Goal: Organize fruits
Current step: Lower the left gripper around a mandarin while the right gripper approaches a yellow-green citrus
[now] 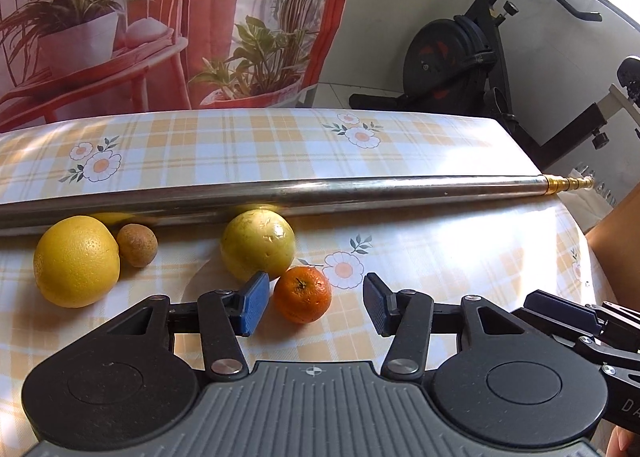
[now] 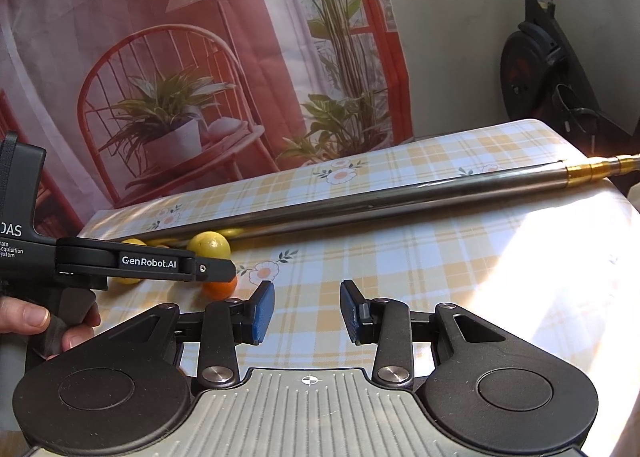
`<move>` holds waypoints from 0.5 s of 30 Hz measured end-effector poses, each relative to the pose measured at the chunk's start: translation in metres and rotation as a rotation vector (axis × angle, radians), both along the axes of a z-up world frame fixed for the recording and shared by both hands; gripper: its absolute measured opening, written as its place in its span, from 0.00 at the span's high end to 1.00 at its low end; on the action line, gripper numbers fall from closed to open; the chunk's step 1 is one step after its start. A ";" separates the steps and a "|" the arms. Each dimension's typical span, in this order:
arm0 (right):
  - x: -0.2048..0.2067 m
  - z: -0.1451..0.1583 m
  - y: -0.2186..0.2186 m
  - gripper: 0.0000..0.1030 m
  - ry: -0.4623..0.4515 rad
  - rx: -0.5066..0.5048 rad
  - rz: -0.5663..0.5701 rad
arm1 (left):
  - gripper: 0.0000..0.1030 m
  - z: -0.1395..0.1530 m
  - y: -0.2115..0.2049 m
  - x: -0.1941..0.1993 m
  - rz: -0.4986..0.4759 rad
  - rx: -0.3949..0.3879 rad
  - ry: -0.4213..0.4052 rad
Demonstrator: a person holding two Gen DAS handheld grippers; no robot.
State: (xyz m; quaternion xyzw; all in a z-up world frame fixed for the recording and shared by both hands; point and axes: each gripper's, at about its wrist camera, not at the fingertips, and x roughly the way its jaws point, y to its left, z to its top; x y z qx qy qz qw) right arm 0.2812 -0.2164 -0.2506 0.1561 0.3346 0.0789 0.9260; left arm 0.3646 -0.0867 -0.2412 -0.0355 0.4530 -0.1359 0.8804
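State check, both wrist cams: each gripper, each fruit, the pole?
Left gripper: open, empty, tangerine just ahead between the fingertips.
Right gripper: open, empty, over bare tablecloth.
Tangerine: on the table, ungripped.
Pale yellow fruit: resting against the pole.
Large yellow citrus: on the table, untouched.
Small brown fruit: beside the large yellow citrus.
Pole: lying flat across the table, gold tip past the edge.

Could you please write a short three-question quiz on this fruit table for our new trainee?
1. True or false: the left gripper is shut on the small orange fruit.
2. Which fruit lies nearest the left gripper: A the large yellow fruit, B the small orange fruit, C the small brown fruit?
3. What long thing lies across the table behind the fruits?

Key: 1 false; 2 B; 3 the metal pole.
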 end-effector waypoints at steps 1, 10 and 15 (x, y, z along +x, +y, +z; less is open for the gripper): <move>0.000 -0.001 -0.001 0.66 0.003 0.003 -0.002 | 0.49 -0.002 -0.002 0.001 0.002 0.005 0.006; 0.004 -0.007 -0.003 0.66 0.019 0.019 0.001 | 0.66 -0.007 -0.004 0.002 -0.013 0.026 0.006; 0.004 -0.006 0.000 0.66 0.025 0.019 0.009 | 0.66 -0.002 0.001 -0.006 -0.010 0.028 -0.002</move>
